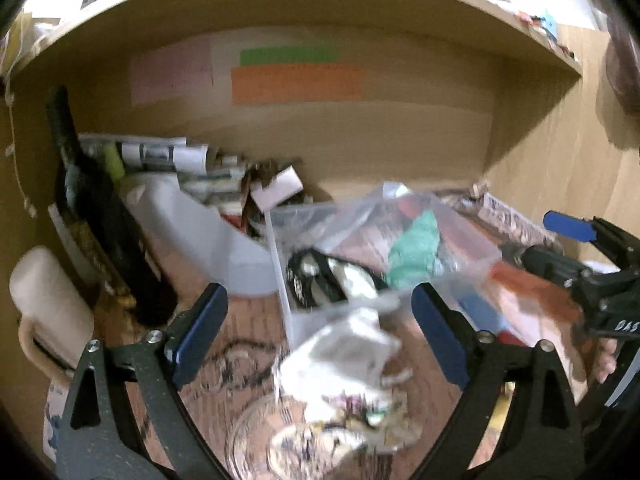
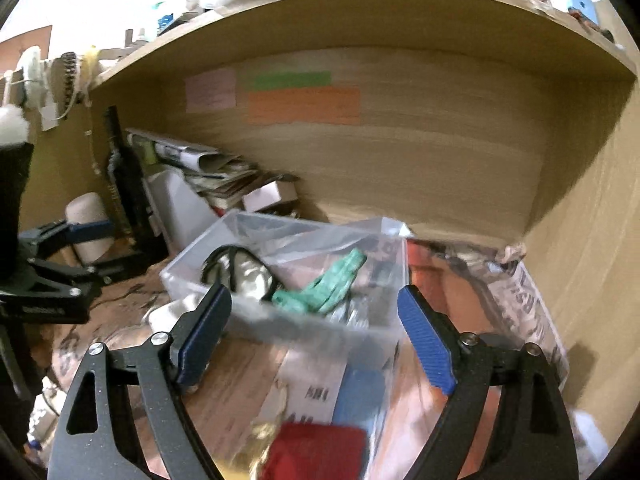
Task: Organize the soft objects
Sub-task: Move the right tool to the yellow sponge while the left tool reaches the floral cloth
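A clear plastic box (image 2: 248, 248) stands on the desk under a shelf; it also shows in the left wrist view (image 1: 320, 220). Inside lie a teal cloth (image 2: 320, 284) (image 1: 414, 250) and a black-and-white item (image 2: 244, 272) (image 1: 328, 276). My left gripper (image 1: 320, 320) is open, above a crumpled white cloth (image 1: 344, 356) in front of the box. My right gripper (image 2: 316, 316) is open, hovering at the box's near wall. A red soft object (image 2: 316, 452) lies below it, near the frame bottom.
A white mug (image 1: 48, 300) and a dark bottle (image 1: 104, 220) stand at the left. A white bin (image 1: 200, 232) with papers sits behind. A newspaper (image 2: 532, 312) lies at the right by the wooden side wall. A glass bowl (image 1: 280, 440) sits near.
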Motion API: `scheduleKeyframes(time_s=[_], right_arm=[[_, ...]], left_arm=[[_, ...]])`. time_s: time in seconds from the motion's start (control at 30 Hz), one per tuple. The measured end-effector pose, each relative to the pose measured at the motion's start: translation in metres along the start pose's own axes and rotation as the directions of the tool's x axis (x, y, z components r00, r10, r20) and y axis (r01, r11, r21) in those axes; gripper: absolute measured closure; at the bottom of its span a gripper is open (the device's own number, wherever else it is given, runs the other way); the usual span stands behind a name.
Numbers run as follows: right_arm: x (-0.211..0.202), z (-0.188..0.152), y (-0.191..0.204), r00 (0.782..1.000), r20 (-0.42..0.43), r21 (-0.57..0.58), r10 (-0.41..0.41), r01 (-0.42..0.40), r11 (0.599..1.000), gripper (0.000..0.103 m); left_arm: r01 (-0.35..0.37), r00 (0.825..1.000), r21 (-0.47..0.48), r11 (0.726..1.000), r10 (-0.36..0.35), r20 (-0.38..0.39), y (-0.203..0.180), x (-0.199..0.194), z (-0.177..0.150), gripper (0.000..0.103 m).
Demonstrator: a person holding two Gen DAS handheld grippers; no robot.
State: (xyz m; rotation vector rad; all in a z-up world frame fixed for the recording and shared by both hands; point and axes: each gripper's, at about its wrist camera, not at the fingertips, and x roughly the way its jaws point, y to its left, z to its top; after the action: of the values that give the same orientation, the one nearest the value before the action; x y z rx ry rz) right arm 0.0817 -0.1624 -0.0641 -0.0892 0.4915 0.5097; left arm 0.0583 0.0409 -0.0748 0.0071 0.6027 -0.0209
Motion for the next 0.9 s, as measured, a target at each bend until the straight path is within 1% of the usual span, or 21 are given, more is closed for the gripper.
scheduleKeyframes(time_s=[0.13, 0.27, 0.4, 0.53, 0.6, 0.67, 0.8, 0.9], right_arm=[[-0.008, -0.019, 0.004, 0.999, -0.026, 0.022, 0.02, -0.019, 1.0, 0.019], [-0.011, -0.041, 0.007, 0.996, -0.075, 0.046, 0.04, -0.037, 0.998, 0.019], [-0.01, -0.062, 0.011, 0.989, -0.132, 0.06, 0.063, -0.055, 0.997, 0.019], [-0.007, -0.08, 0.013, 0.977, -0.189, 0.093, 0.099, -0.083, 0.992, 0.02], [-0.007, -0.09, 0.014, 0.97, -0.212, 0.107, 0.116, -0.094, 0.99, 0.027], [-0.007, -0.097, 0.016, 0.963, -0.235, 0.121, 0.135, -0.109, 0.987, 0.04], [-0.005, -0.105, 0.022, 0.951, -0.268, 0.106, 0.155, -0.131, 0.986, 0.045], [-0.002, -0.107, 0.027, 0.945, -0.287, 0.079, 0.155, -0.138, 0.987, 0.055]], left_arm=[[0.01, 0.998, -0.011, 1.0, -0.011, -0.065, -0.002, -0.001, -0.027, 0.007], [0.026, 0.991, -0.018, 0.999, -0.028, -0.13, -0.007, 0.005, -0.05, 0.007], [0.045, 0.983, -0.046, 0.998, -0.052, -0.178, -0.012, 0.009, -0.069, 0.007], [0.046, 0.977, -0.063, 0.997, -0.058, -0.205, -0.015, 0.012, -0.085, 0.007], [0.046, 0.973, -0.07, 0.996, -0.061, -0.222, -0.016, 0.014, -0.09, 0.007], [0.039, 0.971, -0.067, 0.997, -0.054, -0.235, -0.019, 0.016, -0.097, 0.007], [0.038, 0.969, -0.065, 0.997, -0.053, -0.243, -0.022, 0.018, -0.104, 0.007], [0.035, 0.968, -0.067, 0.997, -0.05, -0.247, -0.021, 0.021, -0.105, 0.007]])
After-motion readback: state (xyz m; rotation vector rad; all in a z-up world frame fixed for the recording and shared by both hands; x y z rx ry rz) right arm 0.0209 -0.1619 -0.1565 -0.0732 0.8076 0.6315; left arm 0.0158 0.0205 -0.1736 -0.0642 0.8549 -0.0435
